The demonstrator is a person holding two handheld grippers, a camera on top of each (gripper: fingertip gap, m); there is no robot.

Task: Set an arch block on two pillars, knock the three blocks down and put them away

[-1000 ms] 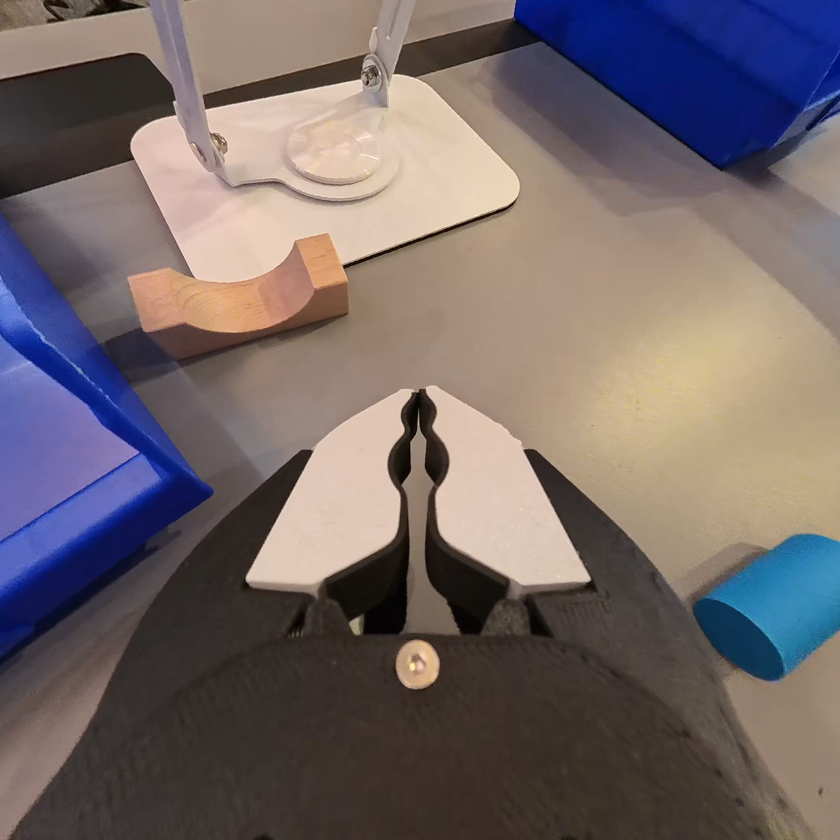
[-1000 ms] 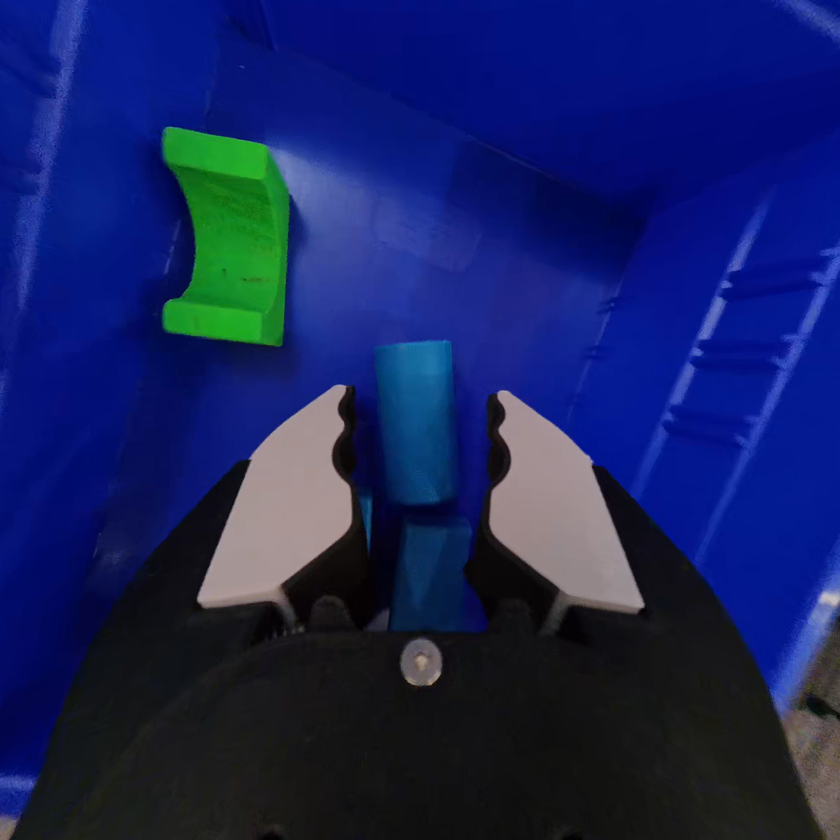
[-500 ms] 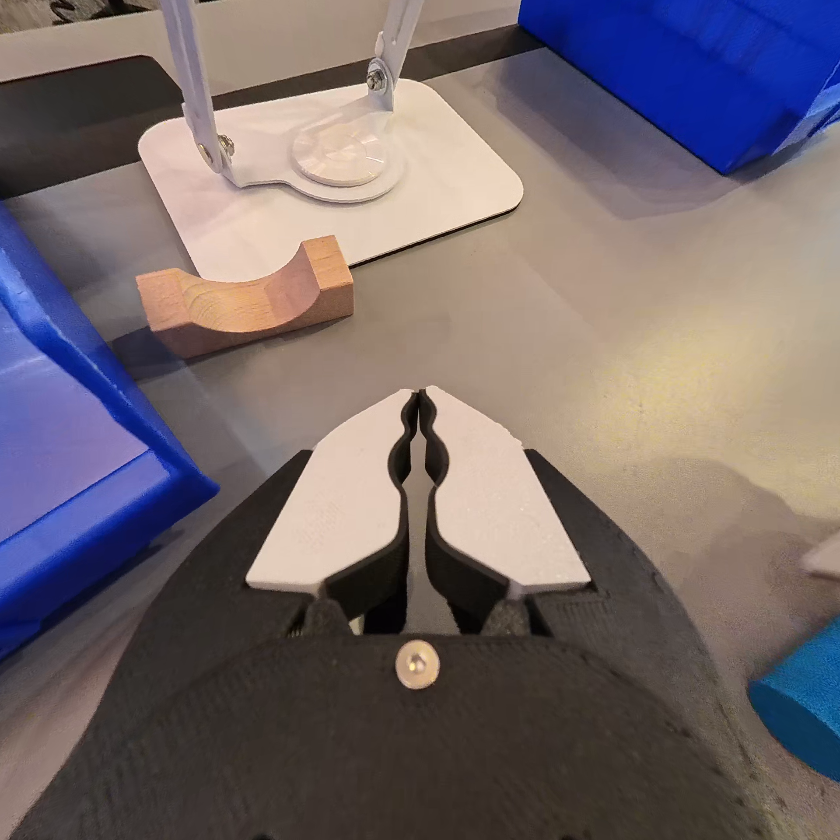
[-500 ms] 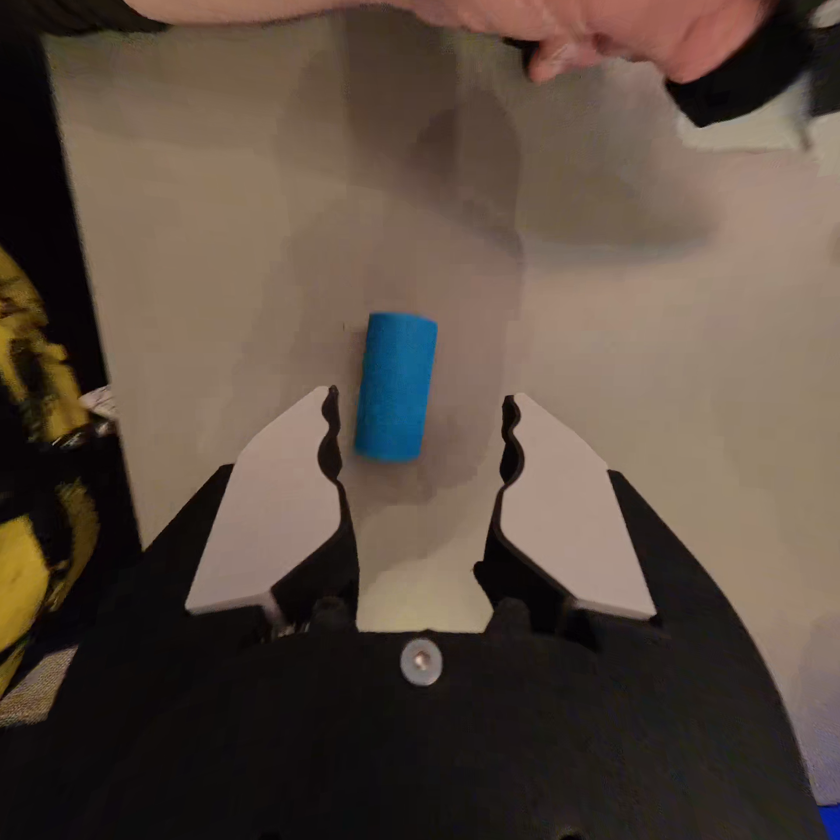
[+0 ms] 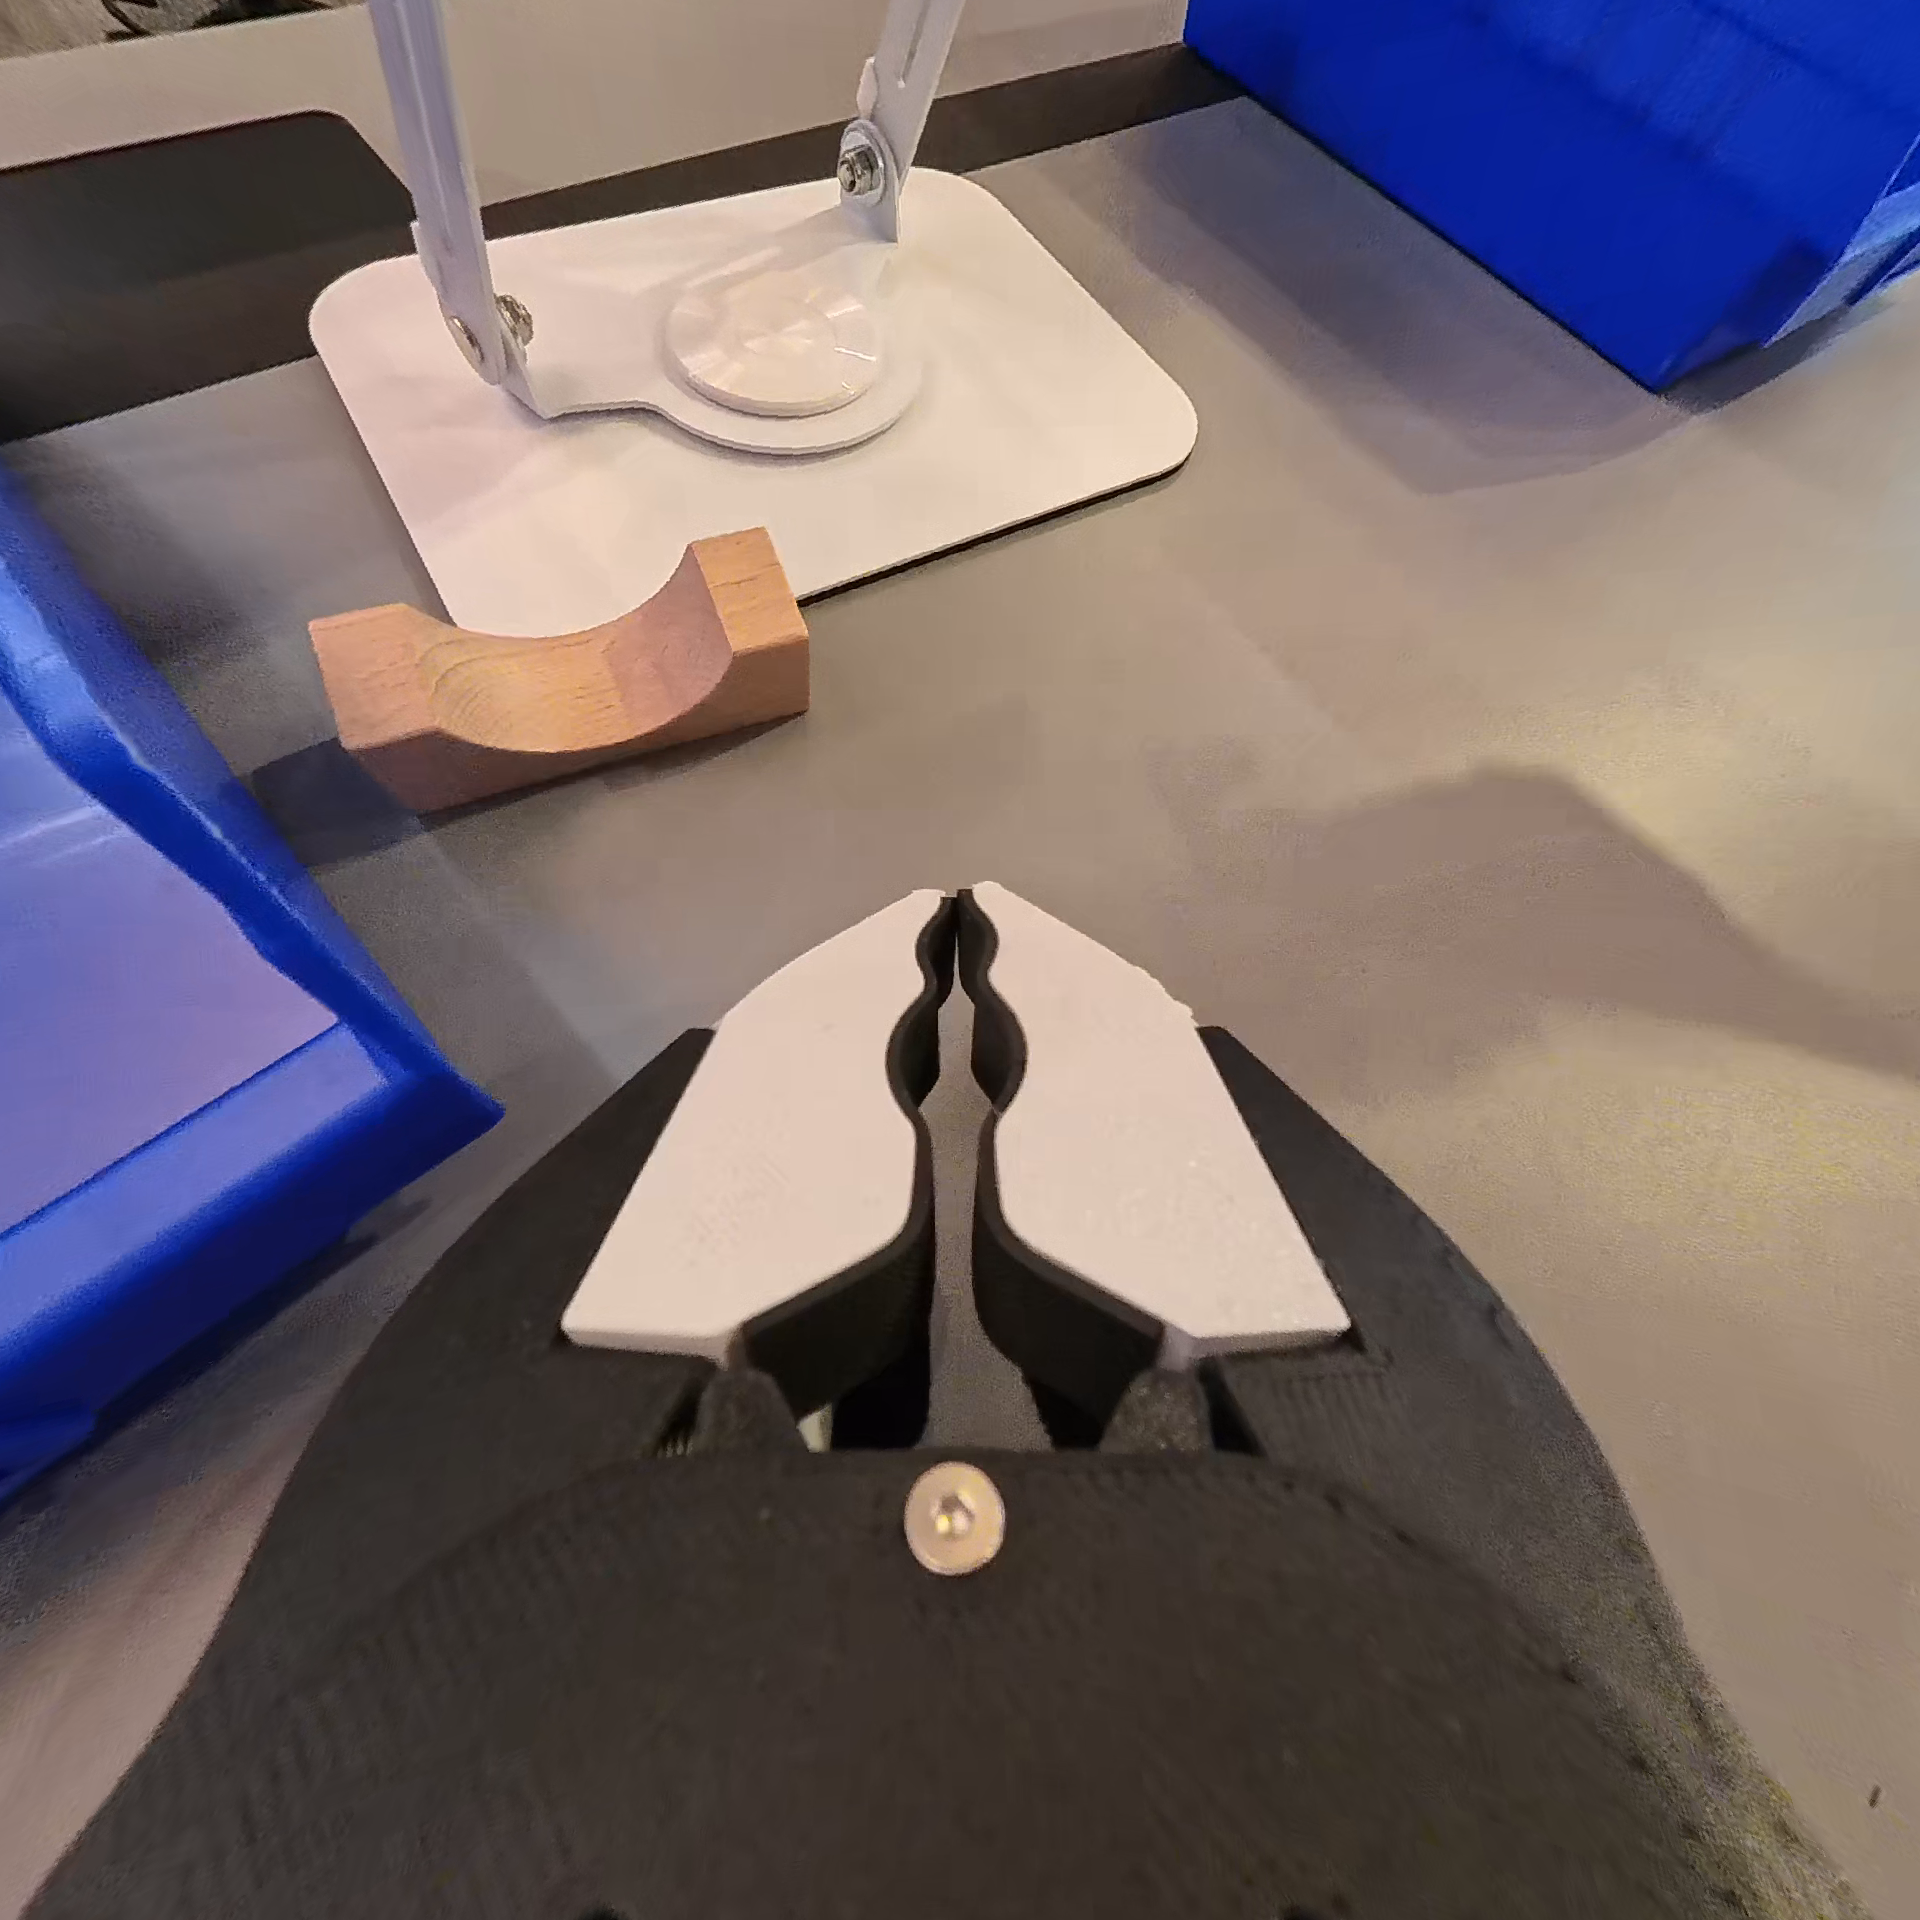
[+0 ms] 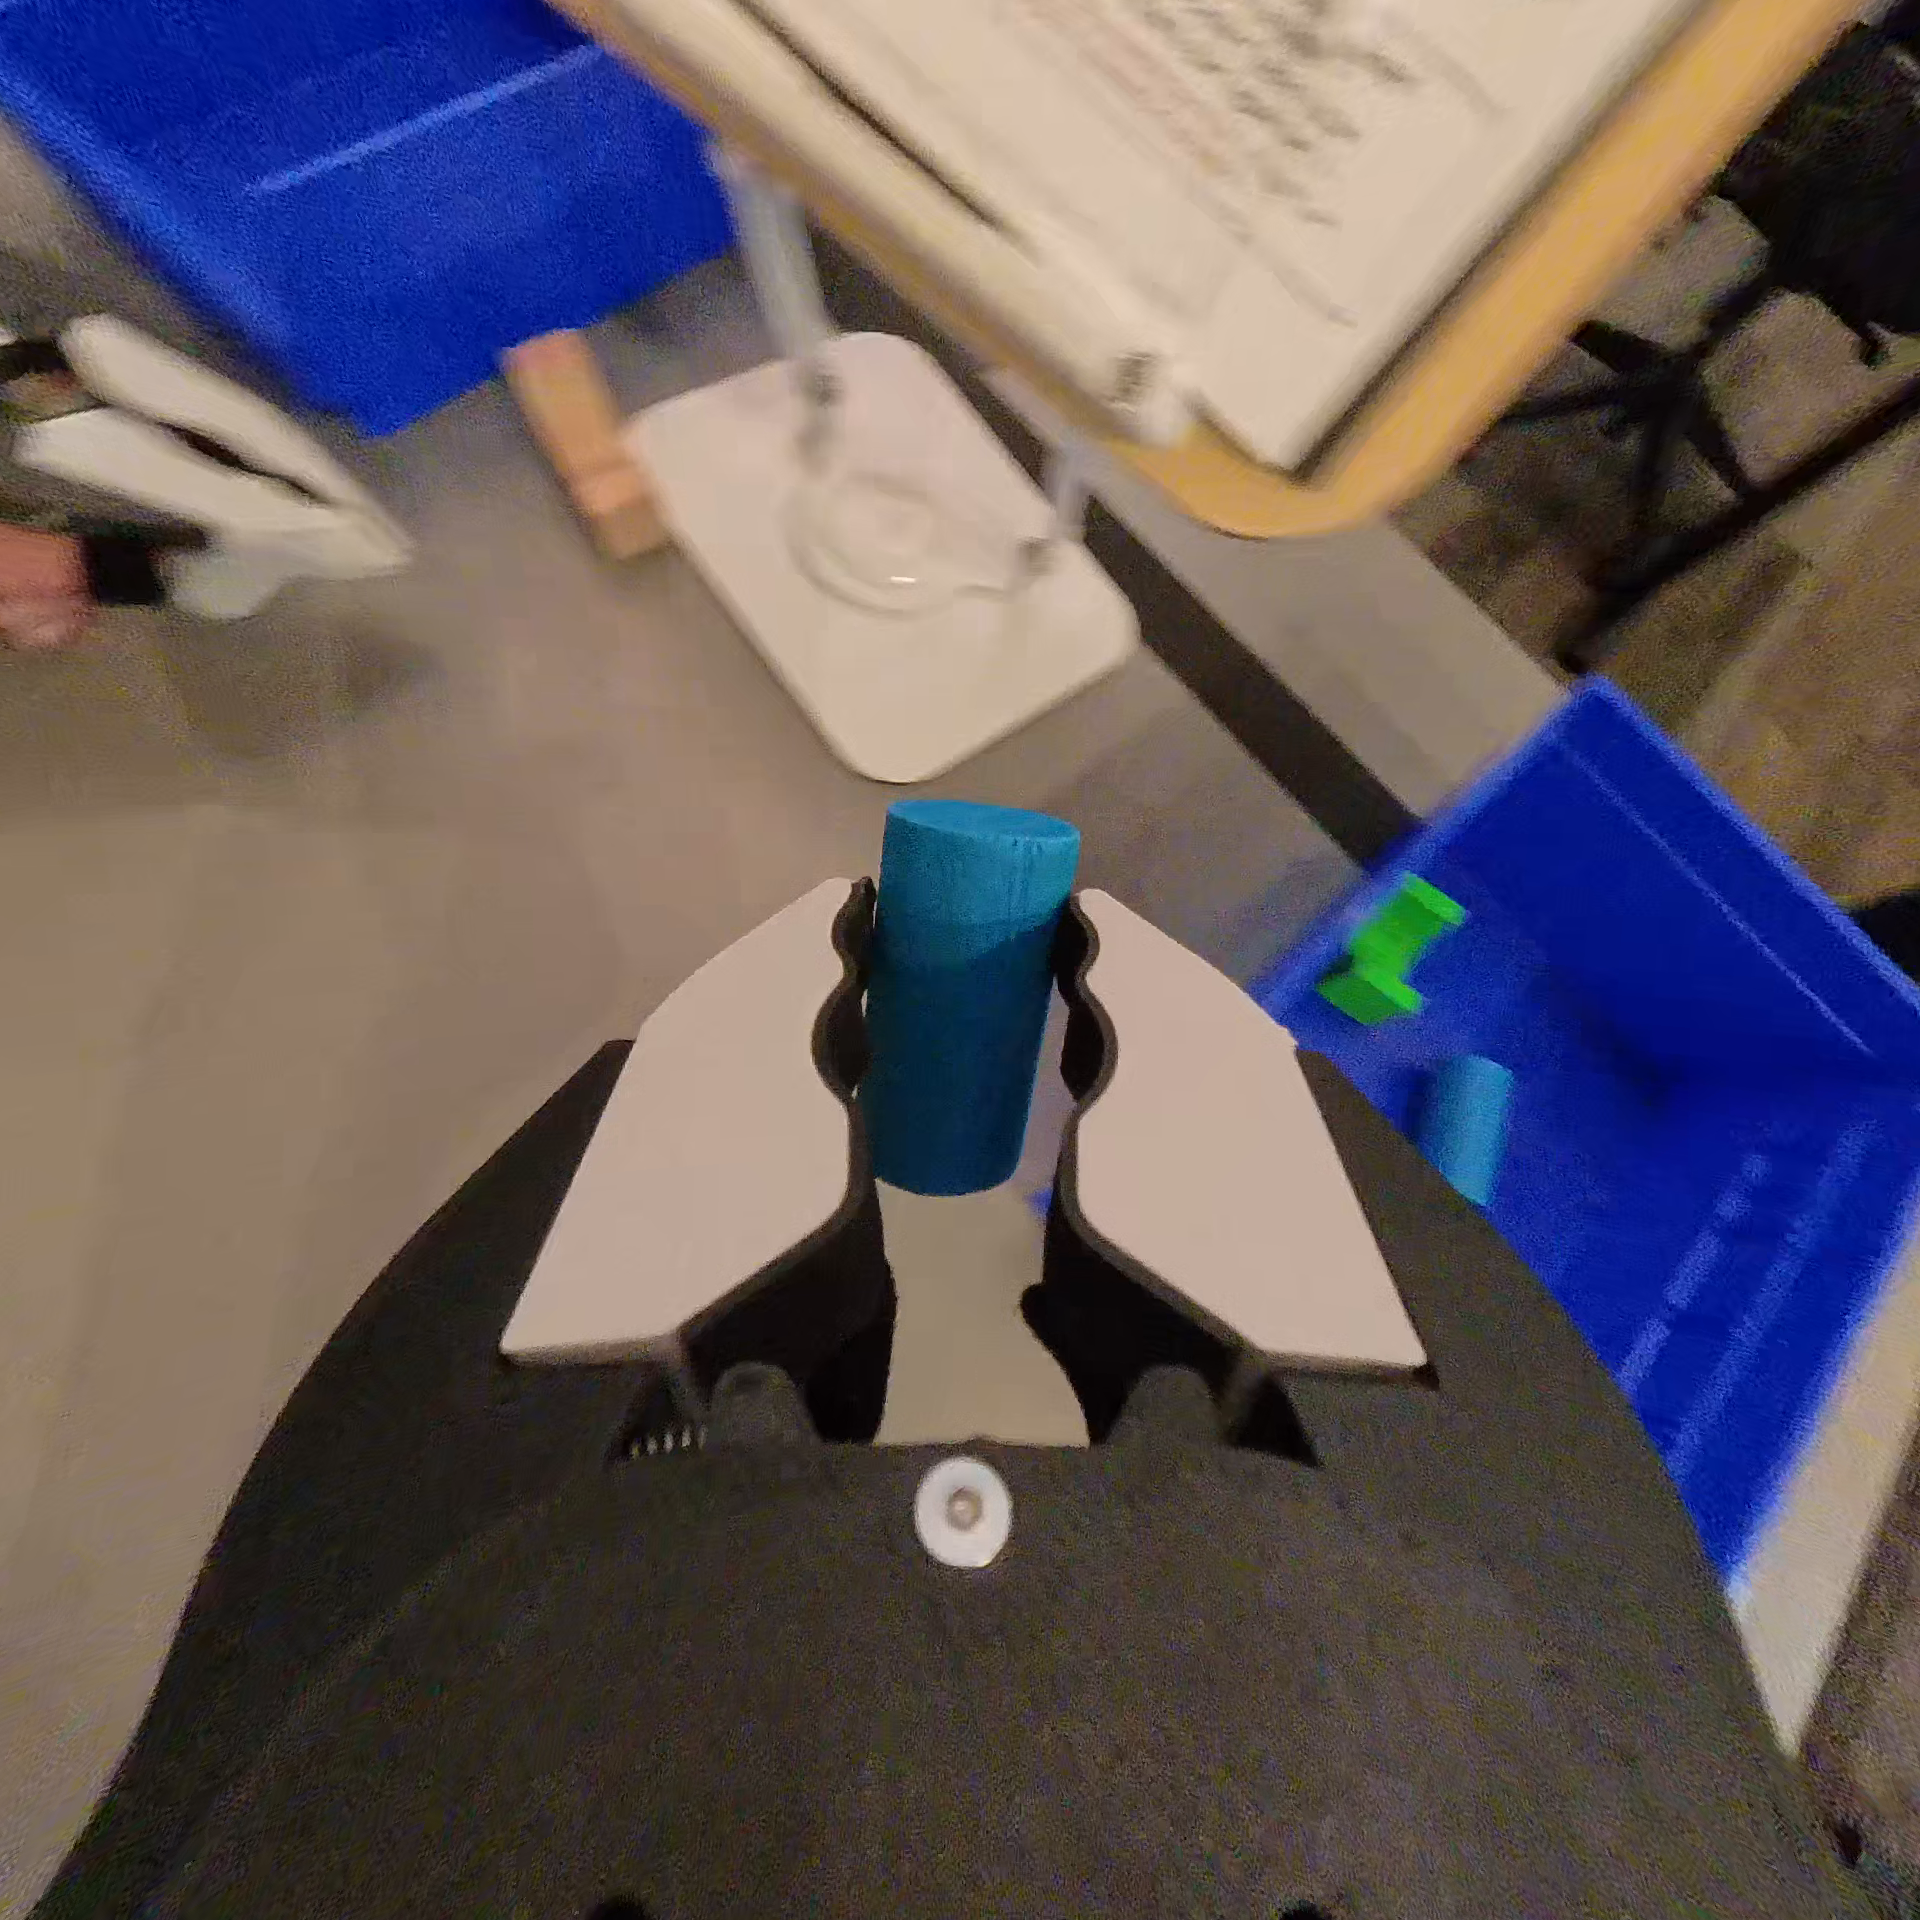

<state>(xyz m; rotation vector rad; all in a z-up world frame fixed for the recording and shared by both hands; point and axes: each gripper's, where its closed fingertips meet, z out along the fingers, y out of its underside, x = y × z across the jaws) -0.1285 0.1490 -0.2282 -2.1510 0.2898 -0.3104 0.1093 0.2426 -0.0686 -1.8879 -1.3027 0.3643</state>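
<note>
My right gripper (image 6: 966, 914) is shut on a blue cylinder block (image 6: 961, 997) and holds it above the grey table. To its right a blue bin (image 6: 1662, 1091) holds a second blue cylinder (image 6: 1467, 1122) and a green arch block (image 6: 1390, 961). A plain wooden arch block (image 5: 561, 681) lies curve-up on the table ahead and left of my left gripper (image 5: 956, 902), which is shut and empty. The wooden arch also shows blurred in the right wrist view (image 6: 587, 447), as does the left gripper (image 6: 208, 499).
A white stand base (image 5: 769, 384) sits behind the wooden arch, carrying a tilted wooden board with papers (image 6: 1195, 187). A blue bin (image 5: 156, 987) is at my left gripper's left; another blue bin (image 5: 1579, 156) stands far right. Beyond the table edge is a dark floor. Spacing between my two grippers at the tips: around 30 cm.
My right gripper left the bin, closed on the blue cylinder lying on the table and lifted it. The cylinder has gone from the left wrist view. My left gripper drifted slightly.
</note>
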